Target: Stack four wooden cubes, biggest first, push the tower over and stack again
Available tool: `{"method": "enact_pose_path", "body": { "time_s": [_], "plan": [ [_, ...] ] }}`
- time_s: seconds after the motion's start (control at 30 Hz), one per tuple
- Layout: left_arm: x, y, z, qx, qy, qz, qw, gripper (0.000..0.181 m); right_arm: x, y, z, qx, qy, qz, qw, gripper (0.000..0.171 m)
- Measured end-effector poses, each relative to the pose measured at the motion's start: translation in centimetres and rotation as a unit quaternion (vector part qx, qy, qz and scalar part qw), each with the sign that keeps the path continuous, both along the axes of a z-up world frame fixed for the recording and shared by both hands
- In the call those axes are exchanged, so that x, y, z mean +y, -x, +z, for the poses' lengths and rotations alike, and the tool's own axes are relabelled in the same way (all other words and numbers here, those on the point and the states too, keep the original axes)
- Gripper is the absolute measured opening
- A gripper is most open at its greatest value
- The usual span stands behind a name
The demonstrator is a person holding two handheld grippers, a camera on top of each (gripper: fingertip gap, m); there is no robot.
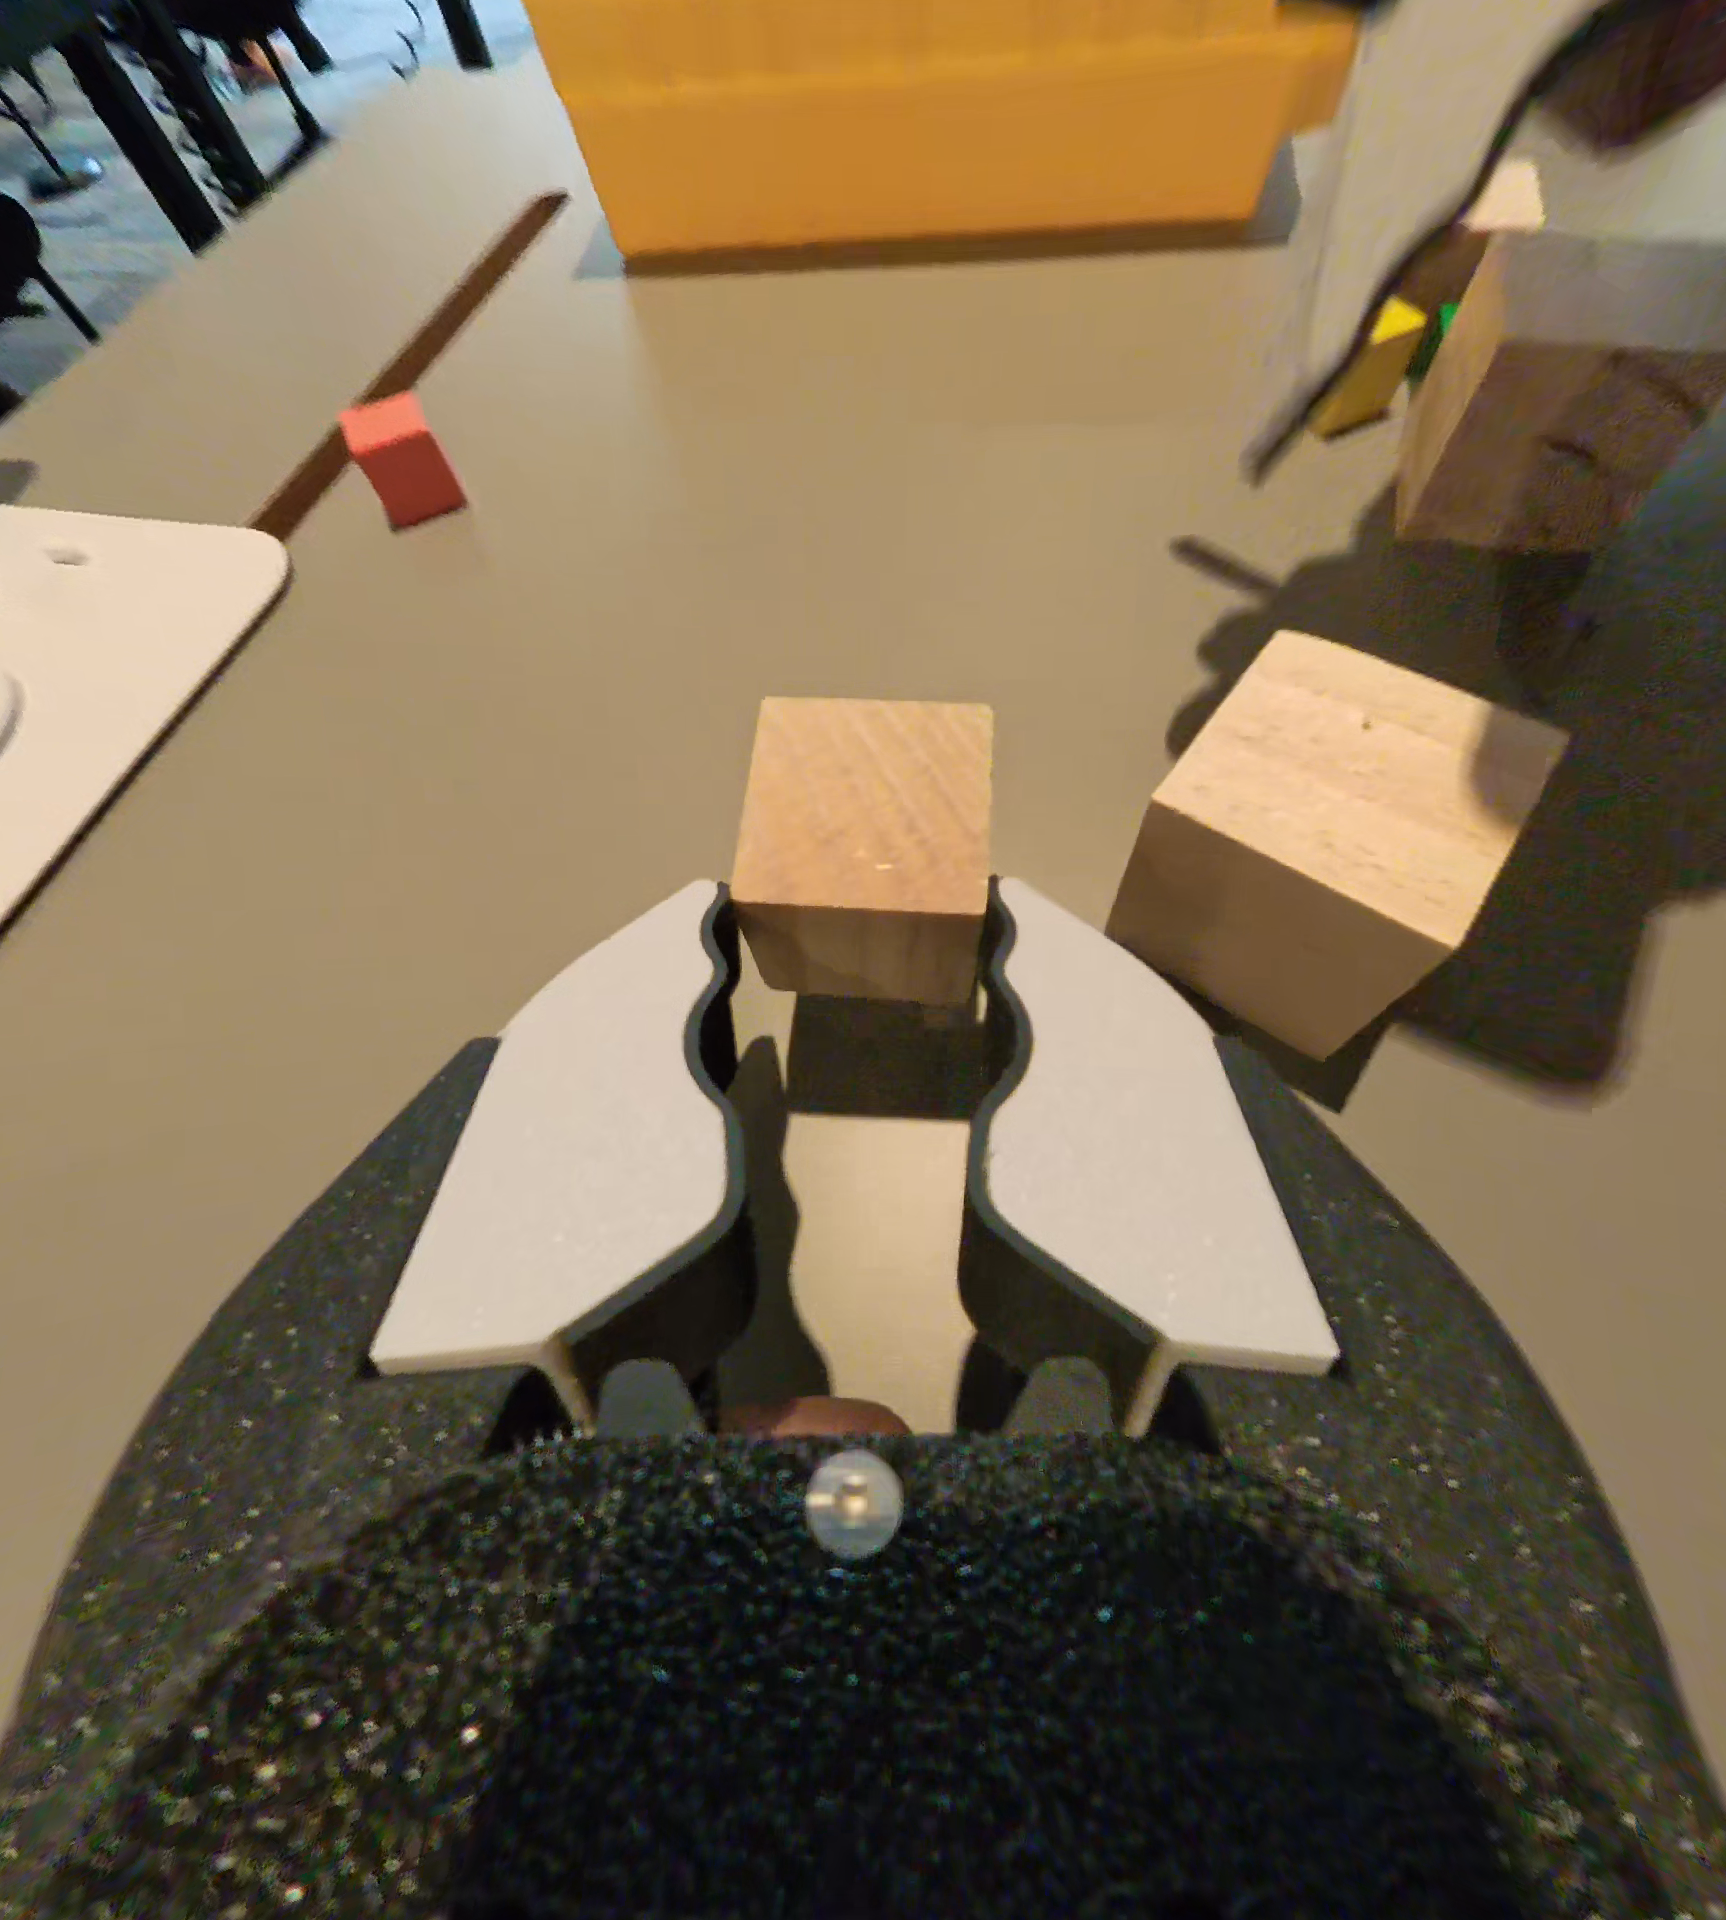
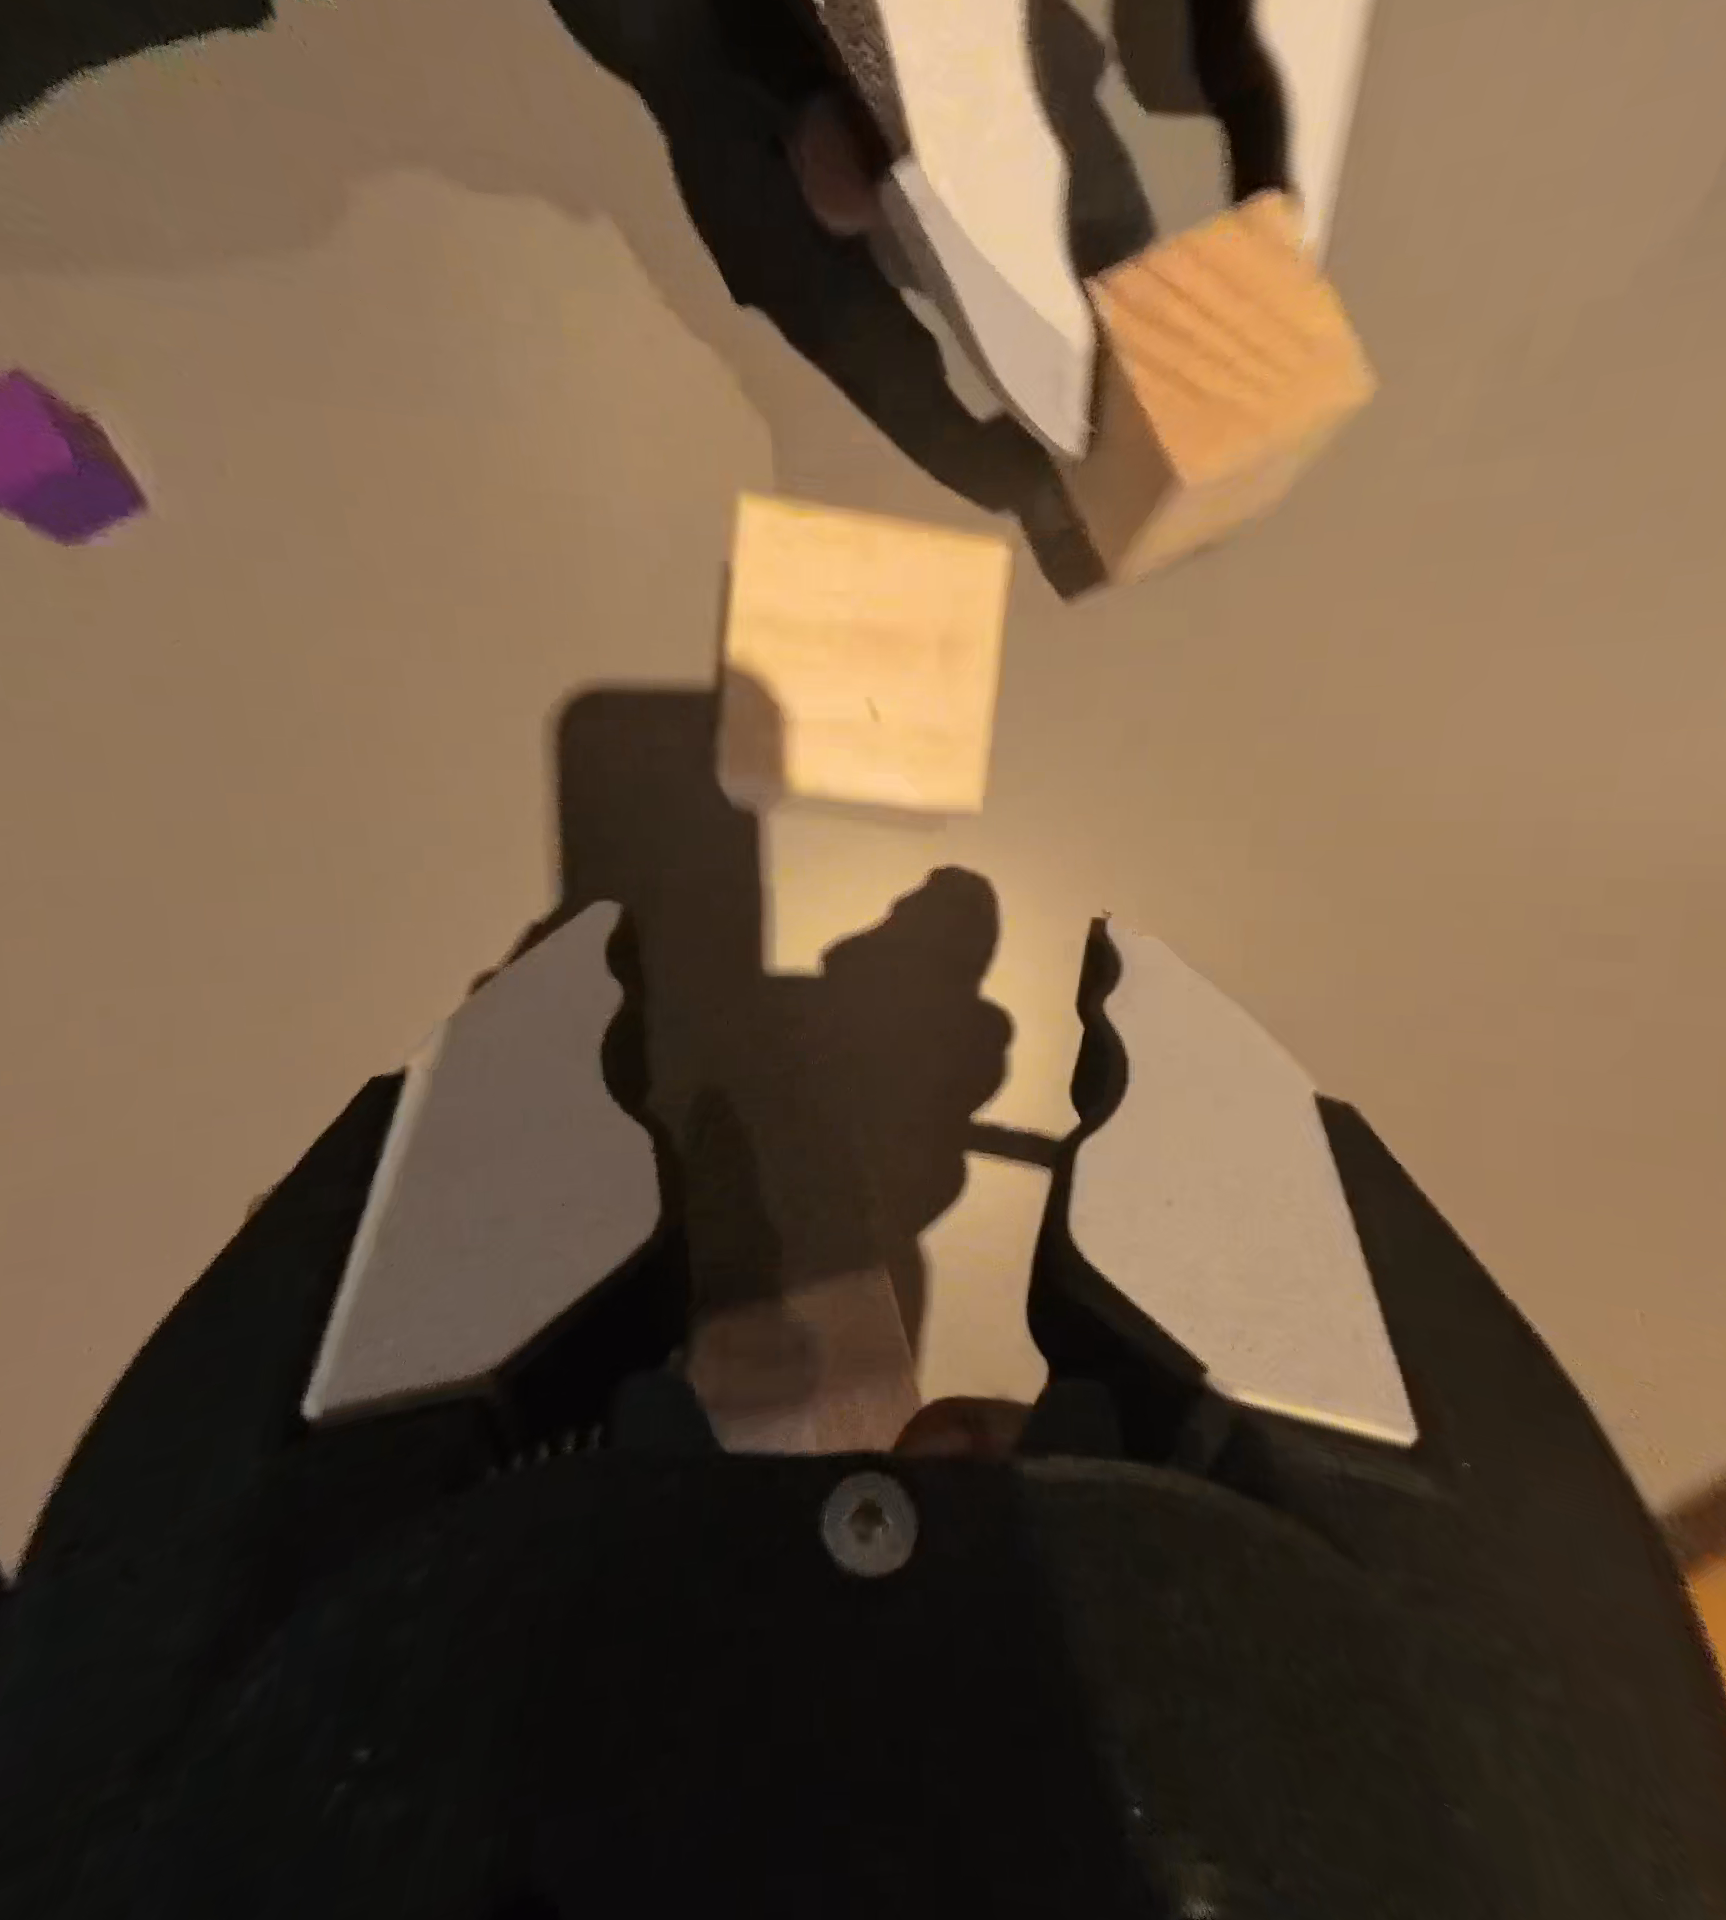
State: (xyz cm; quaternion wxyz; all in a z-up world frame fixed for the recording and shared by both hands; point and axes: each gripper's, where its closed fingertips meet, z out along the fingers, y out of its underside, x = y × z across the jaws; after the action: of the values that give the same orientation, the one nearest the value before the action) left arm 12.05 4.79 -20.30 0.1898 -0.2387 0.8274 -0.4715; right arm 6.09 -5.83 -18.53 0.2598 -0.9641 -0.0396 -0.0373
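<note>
Between my left gripper (image 1: 857, 914) fingertips sits a small light-wood cube (image 1: 864, 831), clamped on both side faces and lifted off the grey-beige surface (image 1: 526, 727), w/ its shadow underneath. Right of it, a medium pale wooden cube (image 1: 1326, 831) rests on the surface, turned at an angle, near but apart from the held one. Farther back right stands a large wooden cube (image 1: 1565, 384), darker on its front face; a smaller wooden block (image 1: 1508, 197) shows behind it, partly hidden, so I can't tell its size. Yellow block (image 1: 1373, 364) just left of the large cube. Red block (image 1: 402, 457) lies mid-left, a white board (image 1: 111, 613) at the left edge, a big orange box (image 1: 942, 125) at the back.

My right gripper (image 2: 854, 925) is spread wide, nothing between its fingers, hovering above the surface. From the right wrist view, the medium cube (image 2: 864, 649) lies ahead of it, and the left gripper (image 2: 1191, 312) w/ its small cube (image 2: 1223, 384) is upper right. Purple block (image 2: 33, 457) far left, blurred.
</note>
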Motion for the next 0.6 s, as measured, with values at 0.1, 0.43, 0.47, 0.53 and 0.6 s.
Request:
{"method": "enact_pose_path", "body": {
  "time_s": [0.1, 0.43, 0.47, 0.53, 0.6],
  "plan": [
    [1.2, 0.3, 0.5, -0.007, 0.012, 0.025, 1.0, 0.044, 3.4, 1.1, -1.9, 0.017, 0.029, 0.012, 0.999, 0.083],
    [-1.5, -4.5, 8.3, -0.062, 0.06, 0.065, 0.994, 0.044, 1.4, -2.4, 0.6, 0.026, -0.046, -0.055, 0.997, 0.06],
    [-3.1, -5.6, 9.3, -0.063, 0.058, 0.054, 0.995, 0.044, -0.1, -3.4, 2.8, 0.018, -0.077, -0.074, 0.994, 0.06],
    [-7.5, -7.8, 11.2, -0.063, 0.05, 0.02, 0.997, 0.044, -4.3, -6.6, 7.2, -0.02, -0.126, -0.128, 0.984, 0.06],
    [-13.0, -10.3, 13.1, -0.061, 0.037, -0.017, 0.997, 0.044, -10.2, -11.2, 10.7, -0.067, -0.152, -0.209, 0.964, 0.06]
  ]
}}
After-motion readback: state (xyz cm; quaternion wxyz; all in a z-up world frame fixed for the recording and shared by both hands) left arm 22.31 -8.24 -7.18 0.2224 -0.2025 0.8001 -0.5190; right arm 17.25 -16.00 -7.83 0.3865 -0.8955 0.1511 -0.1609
